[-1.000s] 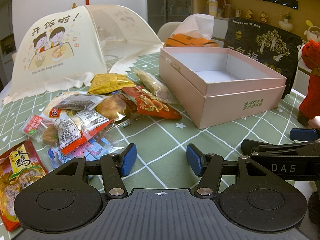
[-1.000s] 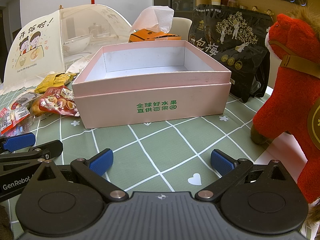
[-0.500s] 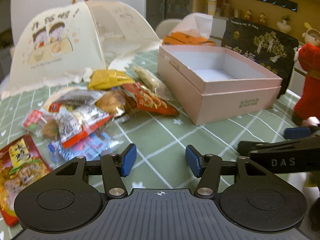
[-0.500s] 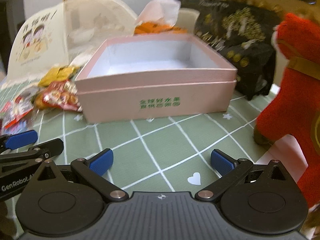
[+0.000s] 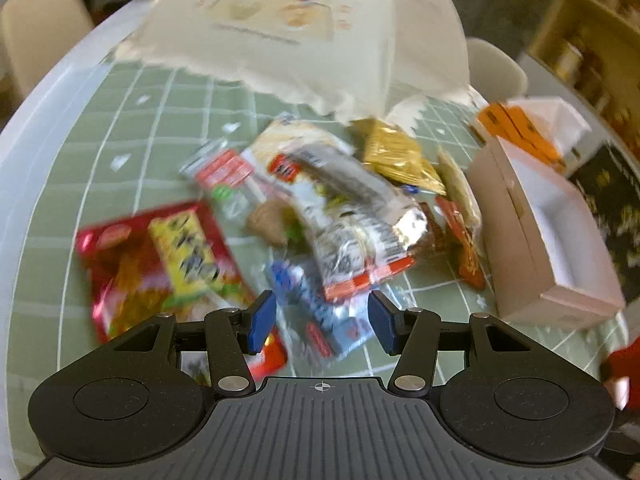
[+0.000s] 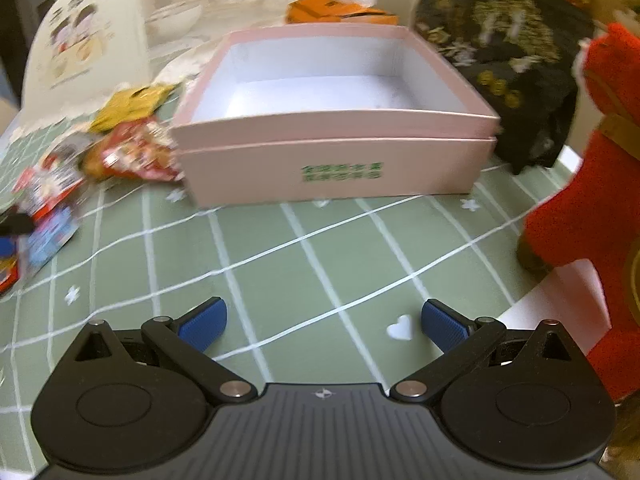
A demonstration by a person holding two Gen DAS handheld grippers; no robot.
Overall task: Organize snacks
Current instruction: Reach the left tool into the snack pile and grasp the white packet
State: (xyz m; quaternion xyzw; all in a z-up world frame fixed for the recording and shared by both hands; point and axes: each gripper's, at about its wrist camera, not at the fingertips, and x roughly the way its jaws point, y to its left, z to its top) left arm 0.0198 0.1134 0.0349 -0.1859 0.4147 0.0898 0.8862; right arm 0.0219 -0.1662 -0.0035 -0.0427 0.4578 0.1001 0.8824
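Observation:
A pile of snack packets [image 5: 344,208] lies on the green checked tablecloth, with a red and yellow bag [image 5: 160,264] at its left and a blue and white packet [image 5: 320,316] nearest me. My left gripper [image 5: 320,320] is open and empty, raised above the blue packet. The empty pink box [image 6: 332,120] stands open to the right of the pile; it also shows in the left wrist view [image 5: 552,240]. My right gripper [image 6: 322,326] is open and empty above bare cloth in front of the box. Both views are blurred.
A cream mesh food cover [image 5: 304,32] stands behind the pile. An orange tissue box [image 6: 336,10] and a black printed bag [image 6: 504,60] are behind the pink box. A red plush toy [image 6: 600,160] stands at the right. The table's white rim [image 5: 48,92] curves at the left.
My left gripper has risen and swung left over the snack pile, now looking down on it. My right gripper has lifted and tilted down a little toward the box. Both stay open.

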